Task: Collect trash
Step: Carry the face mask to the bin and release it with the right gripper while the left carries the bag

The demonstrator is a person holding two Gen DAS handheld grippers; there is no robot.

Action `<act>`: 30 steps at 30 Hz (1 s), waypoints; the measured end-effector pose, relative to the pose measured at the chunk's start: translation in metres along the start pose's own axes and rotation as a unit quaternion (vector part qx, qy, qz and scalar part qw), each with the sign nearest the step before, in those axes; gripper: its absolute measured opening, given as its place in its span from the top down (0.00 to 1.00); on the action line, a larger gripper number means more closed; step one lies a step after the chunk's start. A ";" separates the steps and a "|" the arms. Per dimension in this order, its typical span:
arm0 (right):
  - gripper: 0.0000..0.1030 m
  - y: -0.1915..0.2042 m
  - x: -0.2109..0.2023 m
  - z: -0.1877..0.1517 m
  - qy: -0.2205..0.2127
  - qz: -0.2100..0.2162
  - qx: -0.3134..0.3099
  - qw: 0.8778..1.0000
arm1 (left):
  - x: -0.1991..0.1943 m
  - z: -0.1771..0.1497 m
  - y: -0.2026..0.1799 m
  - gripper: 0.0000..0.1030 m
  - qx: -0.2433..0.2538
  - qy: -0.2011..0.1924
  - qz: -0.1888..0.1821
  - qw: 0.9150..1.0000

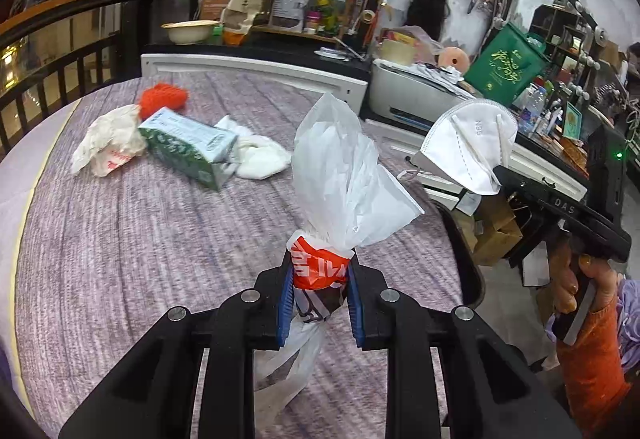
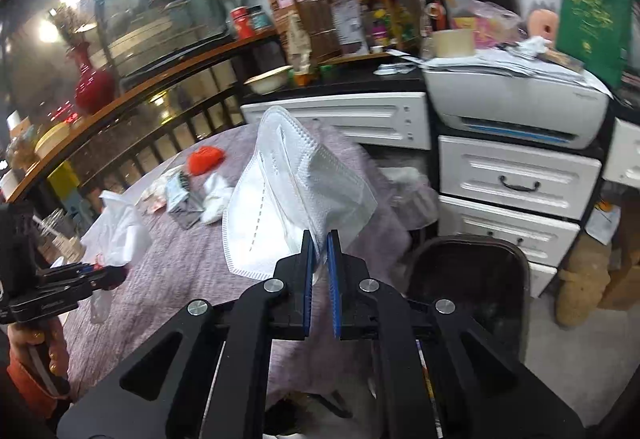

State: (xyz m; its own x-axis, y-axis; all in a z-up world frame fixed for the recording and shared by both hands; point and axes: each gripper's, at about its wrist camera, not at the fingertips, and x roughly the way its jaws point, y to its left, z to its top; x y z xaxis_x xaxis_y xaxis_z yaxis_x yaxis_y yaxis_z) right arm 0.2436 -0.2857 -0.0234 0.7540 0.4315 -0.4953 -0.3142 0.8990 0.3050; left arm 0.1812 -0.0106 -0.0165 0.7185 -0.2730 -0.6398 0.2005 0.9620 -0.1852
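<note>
My left gripper (image 1: 320, 263) is shut on a white plastic bag with an orange band (image 1: 340, 175) and holds it upright above the purple-covered table (image 1: 140, 239). My right gripper (image 2: 320, 239) is shut on a white N95 mask (image 2: 276, 207), held above the table's right edge; the mask also shows in the left wrist view (image 1: 468, 143). The left gripper and bag show in the right wrist view (image 2: 116, 227). On the far side of the table lie a green-white carton (image 1: 192, 147), crumpled white paper (image 1: 108, 143), white tissue (image 1: 260, 155) and an orange net (image 1: 164, 99).
A dark trash bin (image 2: 472, 279) stands on the floor right of the table, below the white drawer unit (image 2: 516, 179) and a printer (image 2: 516, 111). A cluttered counter and shelf stand behind. A dark railing (image 1: 60, 59) curves along the left.
</note>
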 end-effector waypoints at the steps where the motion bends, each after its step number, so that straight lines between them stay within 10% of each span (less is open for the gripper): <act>1: 0.92 -0.009 -0.001 -0.001 0.000 -0.011 0.009 1.000 | 0.001 0.001 -0.005 0.78 0.003 -0.001 -0.004 1.000; 21: 0.90 -0.140 0.086 -0.070 0.124 -0.193 0.106 0.968 | 0.025 0.017 -0.087 0.78 0.060 0.001 -0.057 0.997; 26: 0.34 -0.156 0.098 -0.089 0.141 -0.210 0.136 0.958 | 0.031 0.017 -0.096 0.78 0.066 0.007 -0.063 0.996; 30: 0.34 -0.156 0.093 -0.094 0.138 -0.212 0.136 0.958 | 0.035 0.017 -0.102 0.78 0.067 0.012 -0.069 0.995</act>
State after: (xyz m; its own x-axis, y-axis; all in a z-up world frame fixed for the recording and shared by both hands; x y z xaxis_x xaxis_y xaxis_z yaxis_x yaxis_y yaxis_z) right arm 0.3081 -0.3791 -0.1938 0.5883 0.0697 -0.8057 0.1763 0.9613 0.2119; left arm 0.1972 -0.1178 -0.0077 0.6630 -0.4002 -0.6327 0.3842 0.9072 -0.1713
